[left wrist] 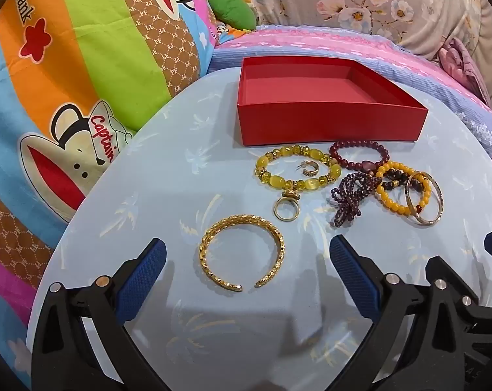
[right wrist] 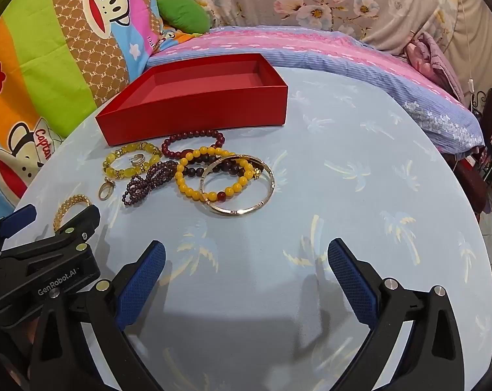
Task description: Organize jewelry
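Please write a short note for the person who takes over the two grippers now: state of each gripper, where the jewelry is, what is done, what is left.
Left gripper: open, holds nothing, the gold cuff lies between its fingers on the table.
Right gripper: open, holds nothing, over bare table.
Red box: at the far side of the table, nothing in it.
Jewelry: all on the table in front of the box: yellow bracelet with an earring inside it, ring, and a bead bracelet pile with a bangle.
Done: nothing boxed yet.
Left: move every piece into the box; the cuff is nearest.
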Available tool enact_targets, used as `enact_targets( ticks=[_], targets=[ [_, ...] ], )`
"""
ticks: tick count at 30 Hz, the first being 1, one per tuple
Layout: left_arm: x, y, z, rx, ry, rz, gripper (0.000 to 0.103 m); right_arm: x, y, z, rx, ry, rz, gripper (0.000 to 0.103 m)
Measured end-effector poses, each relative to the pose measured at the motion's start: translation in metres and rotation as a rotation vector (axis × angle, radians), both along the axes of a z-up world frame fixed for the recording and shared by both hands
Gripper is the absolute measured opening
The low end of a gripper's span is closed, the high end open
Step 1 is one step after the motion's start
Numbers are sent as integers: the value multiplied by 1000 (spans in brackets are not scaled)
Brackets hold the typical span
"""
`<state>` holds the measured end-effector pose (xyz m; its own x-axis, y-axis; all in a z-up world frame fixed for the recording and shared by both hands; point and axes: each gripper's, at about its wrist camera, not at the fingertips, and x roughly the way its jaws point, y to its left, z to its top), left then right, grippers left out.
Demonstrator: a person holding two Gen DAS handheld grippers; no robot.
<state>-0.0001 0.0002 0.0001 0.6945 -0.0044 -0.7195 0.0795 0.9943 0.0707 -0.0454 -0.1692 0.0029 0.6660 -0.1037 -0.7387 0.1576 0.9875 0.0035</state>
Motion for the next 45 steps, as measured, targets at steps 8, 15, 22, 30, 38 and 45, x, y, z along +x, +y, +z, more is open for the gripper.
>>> enact_targets(
  ticks=[8, 15, 22, 30, 38, 45],
  targets=[
    [-5, 0, 2, 2, -12, -4, 96, 0, 0, 0, -1, 6, 0, 97],
    [-1, 0, 0, 3, 0, -1, 96, 0, 0, 0, -1, 6, 0, 97],
    [0, 1, -1, 5, -1, -1, 96, 0, 0, 0, -1, 6, 0, 97],
    [0, 1, -1, 6, -3, -1, 96, 0, 0, 0, -1, 5, -1, 97],
    [0, 1, -1, 5, -3, -1, 96, 1, 1, 0, -1, 5, 0, 97],
    [-1, 1, -2, 6, -4, -1, 96, 0, 0, 0, -1, 6, -1, 97]
  ],
)
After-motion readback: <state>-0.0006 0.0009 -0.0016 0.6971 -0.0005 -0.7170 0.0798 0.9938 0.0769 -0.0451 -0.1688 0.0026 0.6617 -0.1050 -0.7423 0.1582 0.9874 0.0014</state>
